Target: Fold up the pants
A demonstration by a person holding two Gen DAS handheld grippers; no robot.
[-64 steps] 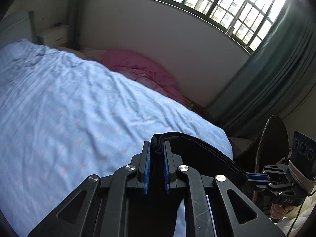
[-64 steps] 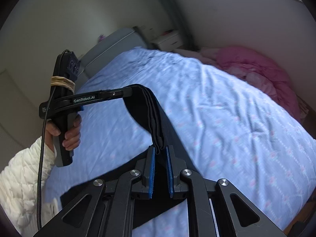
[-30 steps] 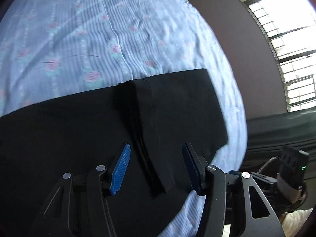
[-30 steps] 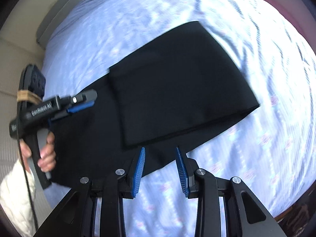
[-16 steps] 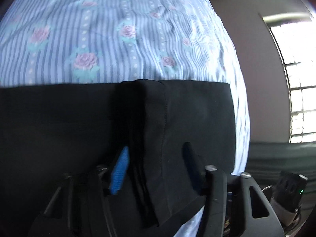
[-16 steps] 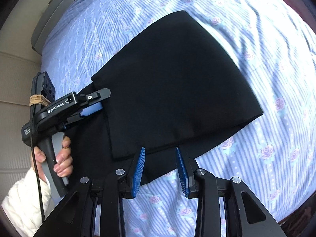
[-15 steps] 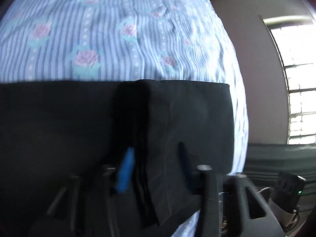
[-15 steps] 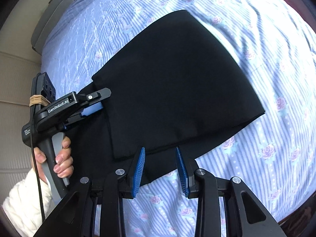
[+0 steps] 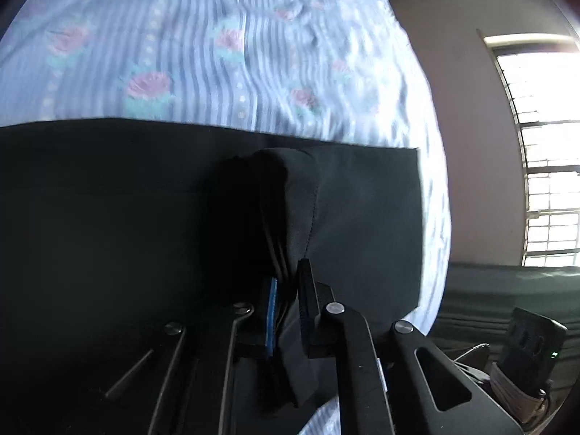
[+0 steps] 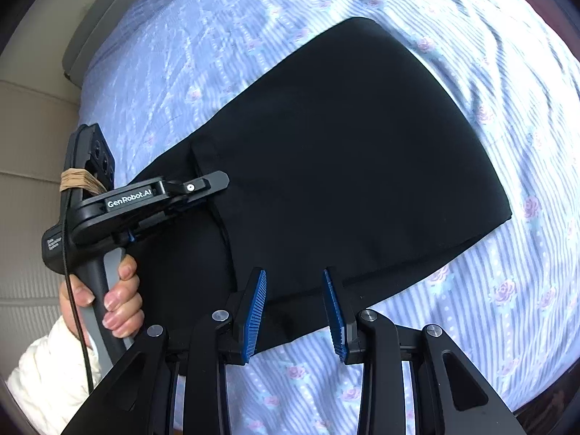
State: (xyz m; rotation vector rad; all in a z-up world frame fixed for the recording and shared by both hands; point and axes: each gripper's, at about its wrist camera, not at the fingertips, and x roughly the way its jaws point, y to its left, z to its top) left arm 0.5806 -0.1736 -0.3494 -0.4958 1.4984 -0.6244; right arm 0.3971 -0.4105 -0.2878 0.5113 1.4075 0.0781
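Note:
The black pants [image 10: 344,166] lie folded on the blue striped floral bedsheet [image 10: 489,326]; a top layer is folded over the lower one. In the left wrist view my left gripper [image 9: 288,286] is shut on the folded edge of the pants [image 9: 362,217], pinching a ridge of cloth. It also shows in the right wrist view [image 10: 214,185], at the left edge of the top fold. My right gripper [image 10: 294,290] is open and empty, hovering just above the near edge of the pants.
A grey headboard [image 10: 90,29] is at the top left of the right wrist view. A wall, a barred window [image 9: 543,181] and a dark curtain [image 9: 507,290] lie beyond the bed's far edge. The other gripper's handle [image 9: 525,348] shows at lower right.
Both grippers laid the pants down on the bed and opened. My left gripper has since closed on the folded edge. My right gripper stays open and has barely moved.

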